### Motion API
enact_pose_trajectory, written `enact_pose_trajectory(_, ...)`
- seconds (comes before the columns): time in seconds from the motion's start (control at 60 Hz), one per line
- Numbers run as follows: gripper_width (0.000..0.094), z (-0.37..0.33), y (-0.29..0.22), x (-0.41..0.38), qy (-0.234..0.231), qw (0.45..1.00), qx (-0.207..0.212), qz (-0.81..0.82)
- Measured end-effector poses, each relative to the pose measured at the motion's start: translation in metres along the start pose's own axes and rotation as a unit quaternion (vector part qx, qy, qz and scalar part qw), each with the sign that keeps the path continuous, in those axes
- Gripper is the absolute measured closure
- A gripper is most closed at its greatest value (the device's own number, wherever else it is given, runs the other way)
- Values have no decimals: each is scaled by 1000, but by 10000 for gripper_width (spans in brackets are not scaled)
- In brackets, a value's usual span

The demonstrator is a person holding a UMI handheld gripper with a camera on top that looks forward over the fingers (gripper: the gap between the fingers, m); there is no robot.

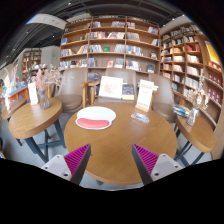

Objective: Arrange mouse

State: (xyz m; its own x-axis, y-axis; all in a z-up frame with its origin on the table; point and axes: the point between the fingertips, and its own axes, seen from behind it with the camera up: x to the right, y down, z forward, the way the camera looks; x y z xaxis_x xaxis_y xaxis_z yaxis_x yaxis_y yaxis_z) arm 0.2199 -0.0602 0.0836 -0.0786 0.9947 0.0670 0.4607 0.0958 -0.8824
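Note:
A round wooden table (115, 150) lies ahead of me. On its far side rests a white oval mouse pad (95, 117) with a red oblong mouse (95, 123) on it. My gripper (112, 160) is open and empty, its two fingers with magenta pads (74, 160) spread wide over the near part of the table. The mouse is well beyond the fingertips, slightly left of centre.
A small grey object (140, 117) and an upright card stand (146, 95) sit on the table's far right. A display card (111, 87) stands behind. Other round tables stand left (30, 117) and right (200, 130). Bookshelves (110, 45) line the back wall.

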Motion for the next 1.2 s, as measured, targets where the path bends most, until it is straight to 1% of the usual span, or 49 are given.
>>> enact_pose_trajectory(0.117, 83, 10, 4, 17, 20, 1000, -8, 11)
enact_pose_trajectory(0.133, 82, 25, 6, 32, 23, 1000, -9, 12)
enact_pose_trajectory(0.167, 81, 33, 9, 42, 32, 999, -12, 16)
enact_pose_trajectory(0.4, 81, 65, 9, 107, 75, 997, -19, 29)
enact_pose_trajectory(0.683, 81, 115, 2, 150, 83, 995, -32, 48)
enact_pose_trajectory(0.917, 83, 163, 2, 167, 77, 995, -52, 45)
enact_pose_trajectory(1.05, 85, 189, 1, 180, 86, 994, -60, 39)
enact_pose_trajectory(1.2, 85, 218, -10, 191, 87, 994, -61, 39)
